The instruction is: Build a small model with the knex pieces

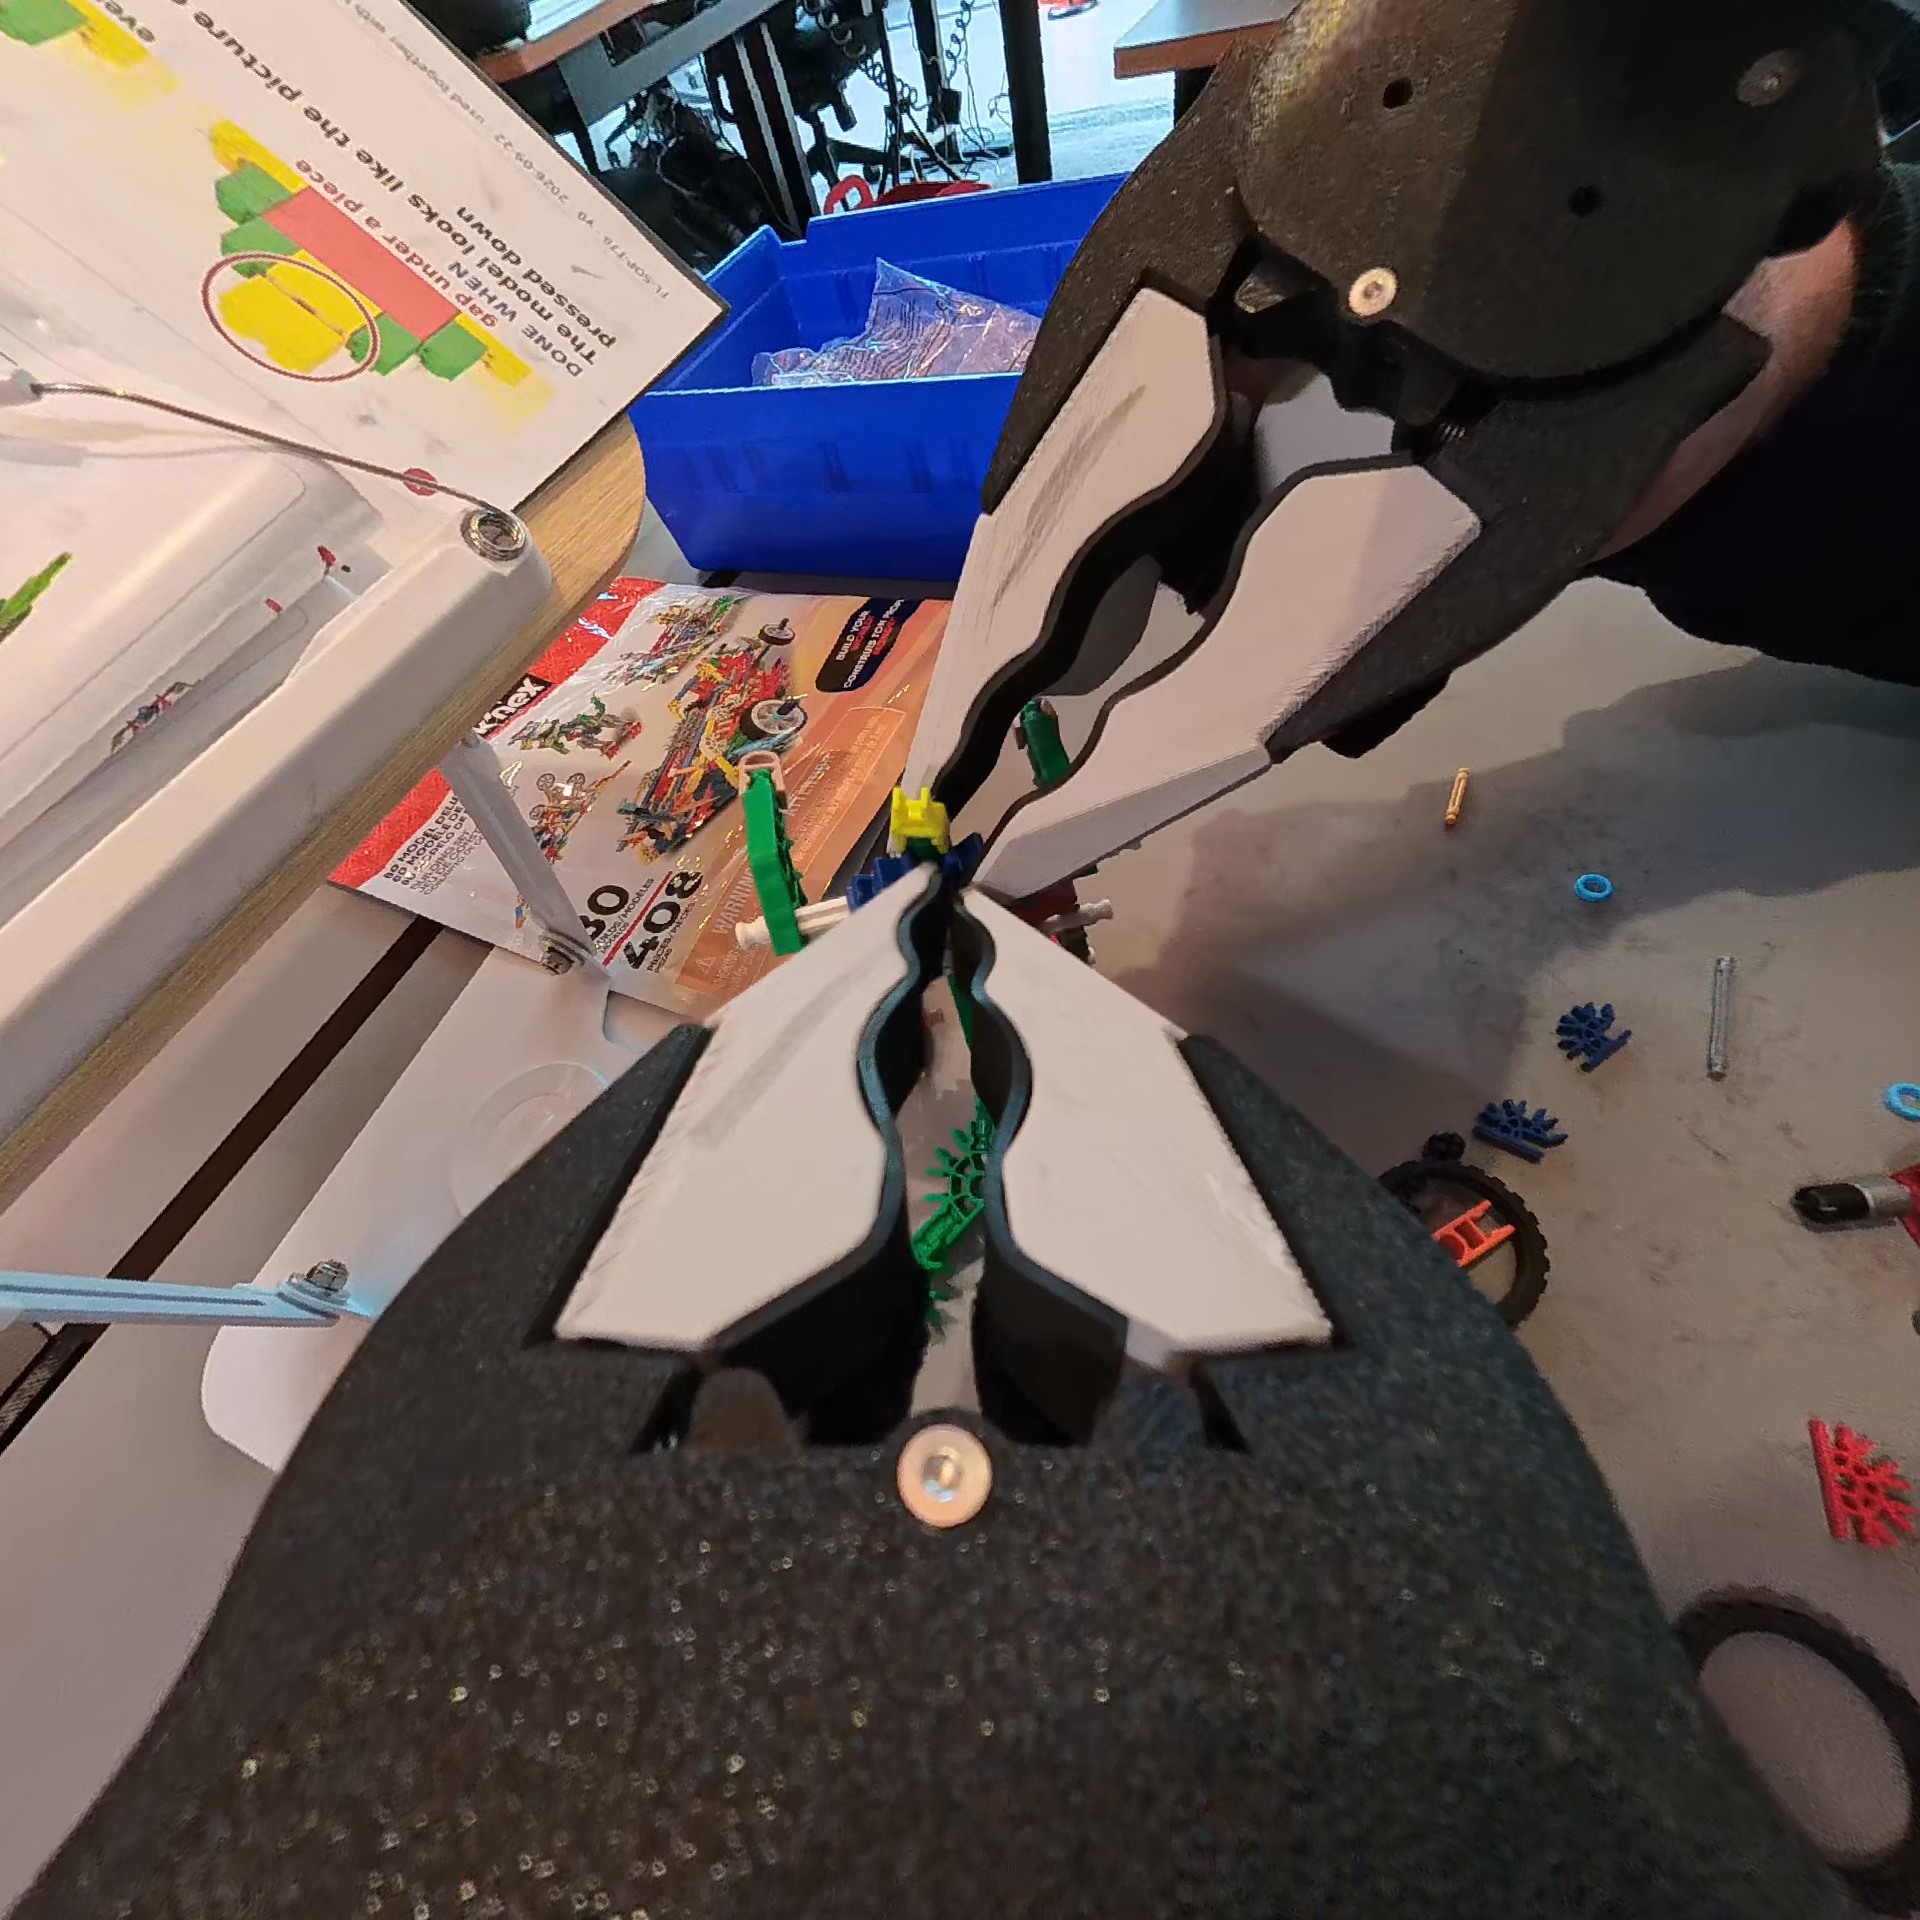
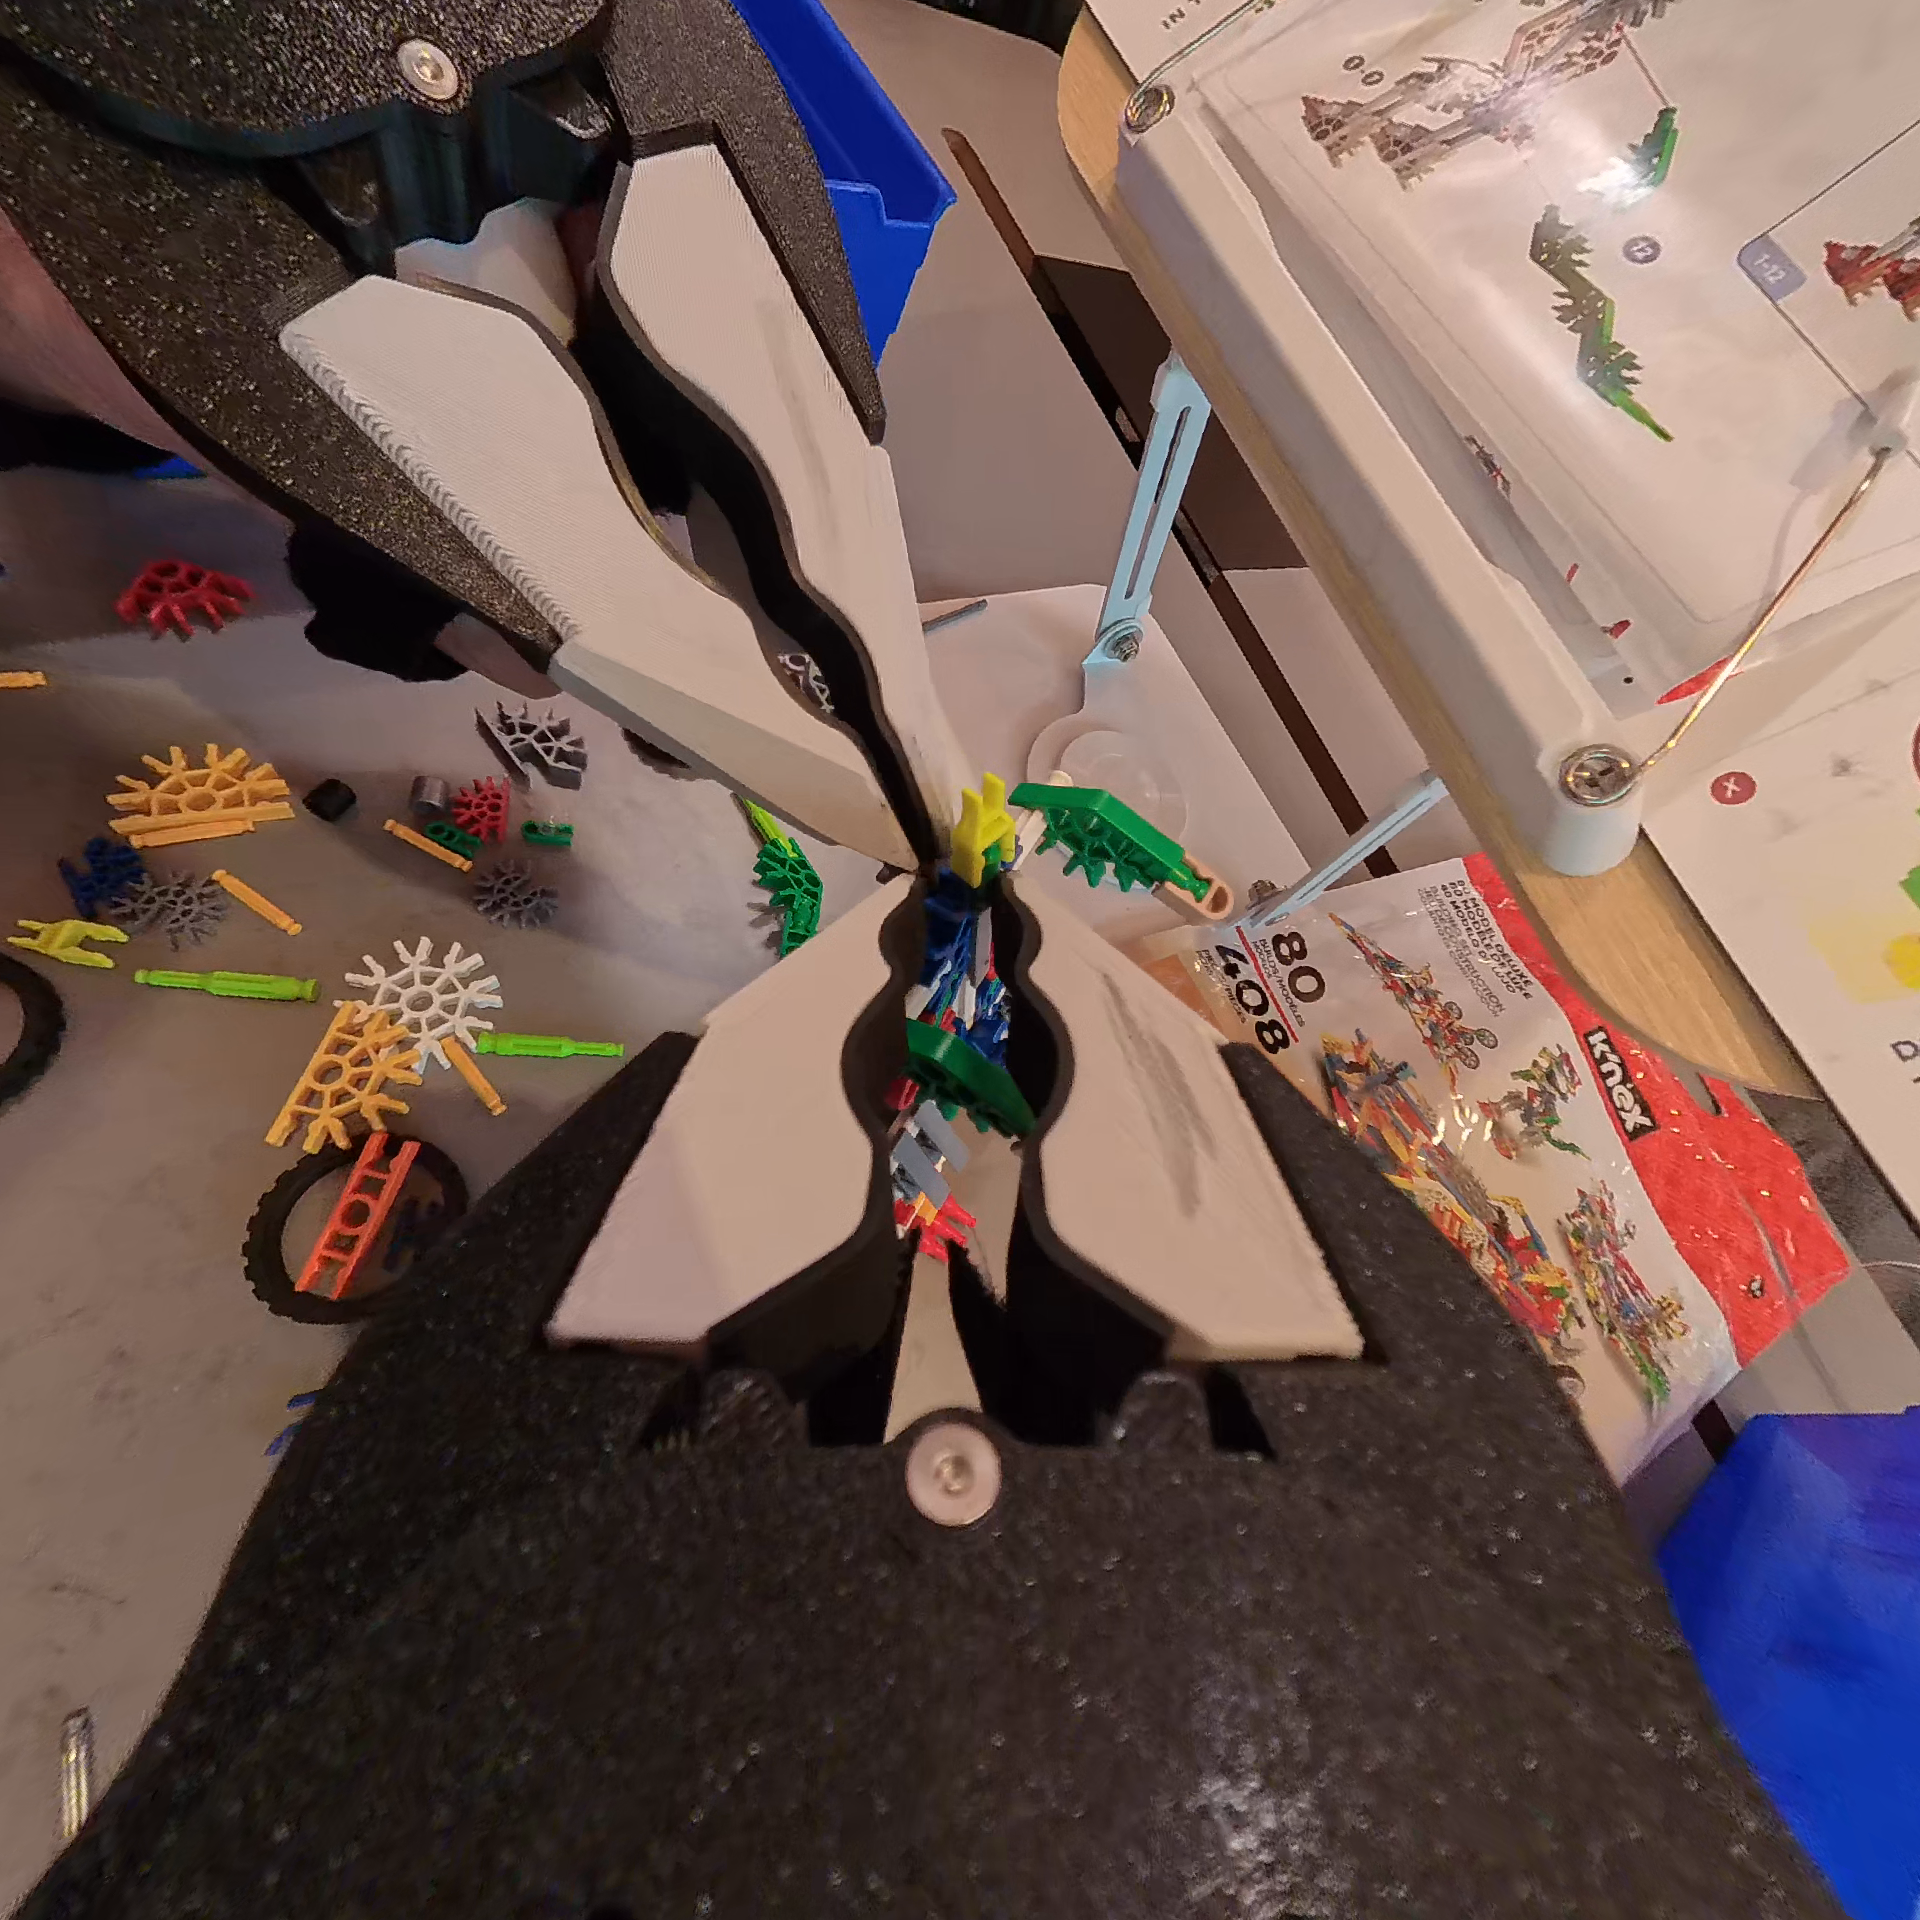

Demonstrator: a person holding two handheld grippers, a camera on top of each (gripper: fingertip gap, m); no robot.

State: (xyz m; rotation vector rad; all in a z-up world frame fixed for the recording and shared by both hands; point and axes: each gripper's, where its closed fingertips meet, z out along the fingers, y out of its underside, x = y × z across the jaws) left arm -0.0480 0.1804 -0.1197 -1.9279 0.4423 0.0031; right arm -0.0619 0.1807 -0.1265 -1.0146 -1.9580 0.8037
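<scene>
The left tool (image 1: 948,883) and the right tool (image 2: 961,883) meet tip to tip over a grey surface (image 1: 1351,987), both pinched narrow on one small toy model (image 2: 956,1039) of snapped-together plastic pieces. In the left wrist view, the left tool's tips close on the model's blue part just below a yellow clip (image 1: 920,816), and a green toothed piece (image 1: 951,1184) shows in the gap between its fingers (image 1: 790,1122). The right tool comes in from the far right of that view, its tips at the yellow clip too, with a green rod (image 1: 1039,743) between its fingers. In the right wrist view, the right tool's narrow gap is filled with blue, green, red and white pieces of the model, and the yellow clip stands up where the two tools meet. A green connector (image 2: 1101,836) with a tan rod (image 2: 1195,883) juts out to the right of the clip.

Loose pieces lie scattered on the surface: a white snowflake connector (image 2: 424,995), yellow fan pieces (image 2: 197,795), lime rods (image 2: 223,982), grey connectors (image 2: 535,743), a tyre (image 2: 348,1231) with an orange ladder piece (image 2: 358,1216) lying across it, blue connectors (image 1: 1590,1034) and a red one (image 1: 1860,1496). A printed toy bag (image 1: 665,769) lies just beyond the tools, a blue bin (image 1: 831,447) farther off, and a tilted instruction board (image 2: 1507,364) stands on a wooden stand (image 2: 1621,935) beside them.
</scene>
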